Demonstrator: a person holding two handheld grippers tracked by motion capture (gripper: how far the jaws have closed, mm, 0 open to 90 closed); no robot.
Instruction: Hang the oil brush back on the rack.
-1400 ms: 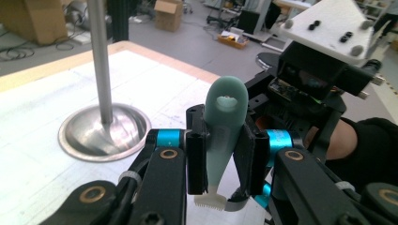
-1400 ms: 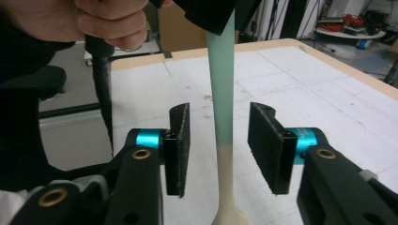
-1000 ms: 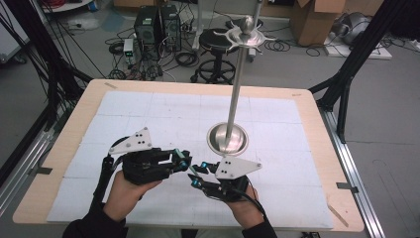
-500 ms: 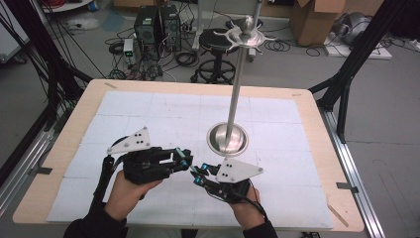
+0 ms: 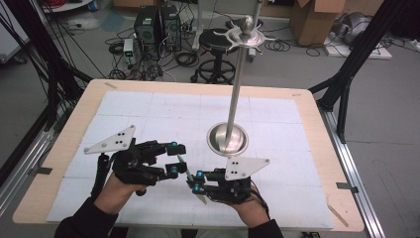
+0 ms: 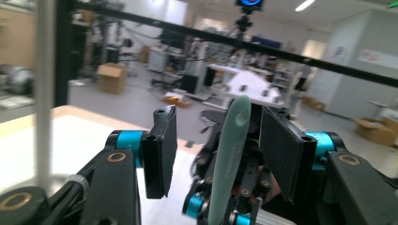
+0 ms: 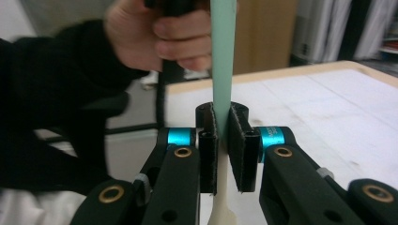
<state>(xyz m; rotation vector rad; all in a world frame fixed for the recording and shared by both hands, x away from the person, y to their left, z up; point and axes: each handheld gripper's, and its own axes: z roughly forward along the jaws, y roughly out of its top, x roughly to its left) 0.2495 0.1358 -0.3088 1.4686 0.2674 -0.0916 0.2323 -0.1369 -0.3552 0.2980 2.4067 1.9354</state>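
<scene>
Since a second ago, the left gripper (image 5: 174,157) has just been opening: its jaws stand apart now, and in the left gripper view the green-handled tool (image 6: 231,154) runs up between the pads with clear air on the left and only the right pad (image 6: 281,150) close to it. So I read the handover as done. My right gripper (image 5: 194,181) has the tool clamped narrow, pads pressed on both flat sides of the green handle (image 7: 221,70), with its whitish end (image 7: 221,213) hanging below the jaws.

Taking the metal stand (image 5: 228,139) as my landmark, the tool sits on the near side of its round base, slightly left, above the white mat (image 5: 148,109), and both grippers are nearer me than that base.

What worries me: the tool remains inside the left jaws. If I pull the left gripper away sideways, that right pad could catch the handle and twist it in the right grip. The grip is also low on a long handle, so a knock could lever it loose. Swinging toward the stand's pole could strike it.
</scene>
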